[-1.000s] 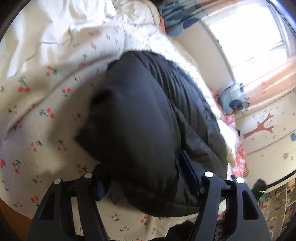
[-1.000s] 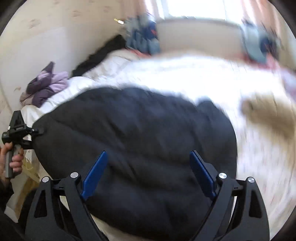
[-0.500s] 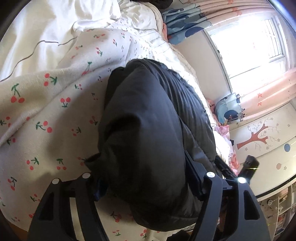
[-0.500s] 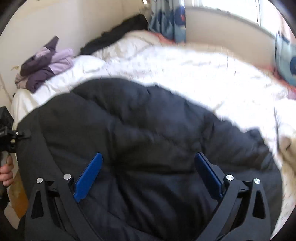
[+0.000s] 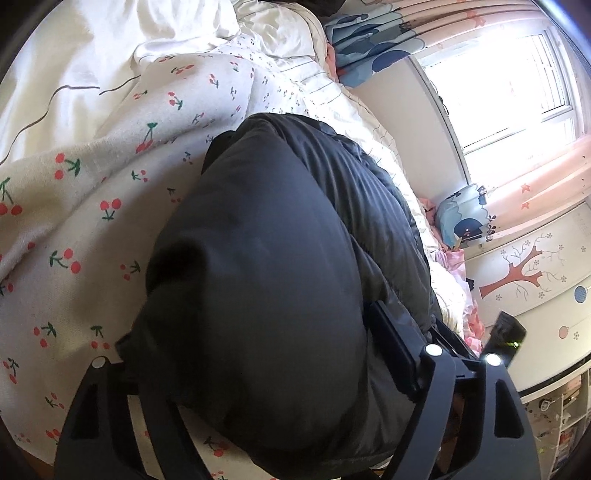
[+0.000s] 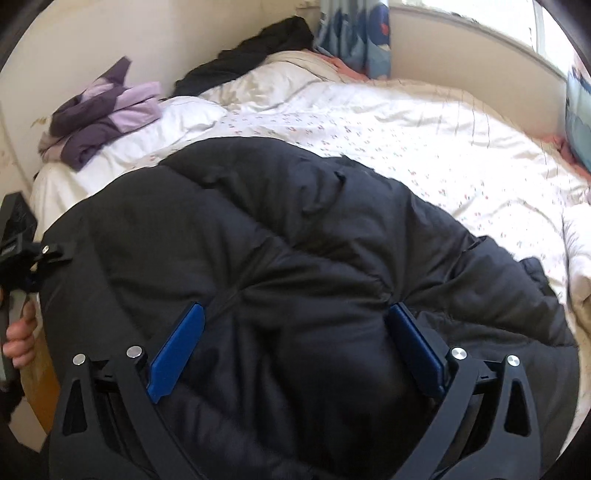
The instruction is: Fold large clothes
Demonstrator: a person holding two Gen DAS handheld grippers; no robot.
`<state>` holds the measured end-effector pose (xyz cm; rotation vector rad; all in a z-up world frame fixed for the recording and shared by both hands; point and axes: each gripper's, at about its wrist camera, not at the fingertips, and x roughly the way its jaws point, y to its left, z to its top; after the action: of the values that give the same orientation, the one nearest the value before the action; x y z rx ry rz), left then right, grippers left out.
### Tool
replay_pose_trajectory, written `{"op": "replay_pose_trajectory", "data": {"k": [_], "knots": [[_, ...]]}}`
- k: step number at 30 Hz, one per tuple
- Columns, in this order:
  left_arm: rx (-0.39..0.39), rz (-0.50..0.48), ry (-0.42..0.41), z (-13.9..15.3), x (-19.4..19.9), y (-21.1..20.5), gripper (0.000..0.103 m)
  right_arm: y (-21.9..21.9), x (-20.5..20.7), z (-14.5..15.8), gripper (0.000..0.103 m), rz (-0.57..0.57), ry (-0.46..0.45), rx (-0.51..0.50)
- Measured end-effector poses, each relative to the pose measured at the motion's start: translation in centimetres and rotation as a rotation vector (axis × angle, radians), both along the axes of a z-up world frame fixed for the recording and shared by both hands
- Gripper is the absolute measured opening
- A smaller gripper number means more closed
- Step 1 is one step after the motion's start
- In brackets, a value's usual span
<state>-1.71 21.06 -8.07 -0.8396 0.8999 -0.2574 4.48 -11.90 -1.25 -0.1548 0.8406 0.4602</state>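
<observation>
Jacket (image 6: 280, 258): a black, puffy quilted garment lying bunched on the bed, at the near edge, on top of a white cherry-print blanket (image 5: 85, 206).

Left gripper (image 5: 255, 354): jaws set wide, a thick bulge of the jacket packed between them. Its left finger is mostly hidden under the fabric, and the right finger (image 5: 395, 354) presses against the jacket's side. Whether the jaws actually grip the fabric or only straddle it cannot be told from the left wrist view.

Right gripper (image 6: 295, 343): jaws also spread wide, both blue pads (image 6: 177, 350) in contact with the jacket, a rounded mound of the padding swelling up between them. A seam of the quilting runs up from beside the left pad. Firm clamping cannot be confirmed here either.

In the right wrist view the person's left hand (image 6: 20, 339) shows at the left margin, wrapped around the handle of the other tool, just beside the jacket's left end.

Surroundings: a purple garment (image 6: 99, 114) lies crumpled at the far left corner of the bed, against the wall. A second dark garment (image 6: 251, 55) is heaped at the far edge beside a blue patterned curtain (image 6: 351, 33). A white duvet (image 6: 424, 122) covers the far side of the bed.
</observation>
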Motion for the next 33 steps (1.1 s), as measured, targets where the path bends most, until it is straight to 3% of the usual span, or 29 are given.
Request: {"op": "replay_pose_trajectory", "data": {"k": [5,9,16,20,23,25,33], "knots": [[0.003,0.000,0.007,0.0,-0.1,0.1,0.077,1.0,-1.8,0.4,0.096,0.034,-0.032,-0.038],[-0.001,0.001,0.013,-0.1,0.1,0.2,0.077,1.5,-1.1,-1.1,0.096,0.039,0.012,-0.031],[-0.005,-0.003,0.015,-0.6,0.2,0.4,0.079,2.3,-2.2,-0.4,0.096,0.076,-0.037,-0.061],[-0.004,-0.007,0.016,-0.8,0.4,0.4,0.079,2.2,-2.8,0.9,0.096,0.103,-0.117,-0.012],[-0.006,-0.008,0.016,-0.9,0.6,0.4,0.081,3.3,-1.7,-0.9,0.096,0.137,-0.050,-0.066],[-0.003,-0.010,0.017,-0.9,0.8,0.2,0.082,3.2,-1.1,-1.5,0.096,0.140,-0.017,-0.048],[-0.011,-0.002,0.023,-0.9,1.0,0.2,0.082,1.4,-3.6,0.1,0.096,0.110,-0.064,-0.006]]}}
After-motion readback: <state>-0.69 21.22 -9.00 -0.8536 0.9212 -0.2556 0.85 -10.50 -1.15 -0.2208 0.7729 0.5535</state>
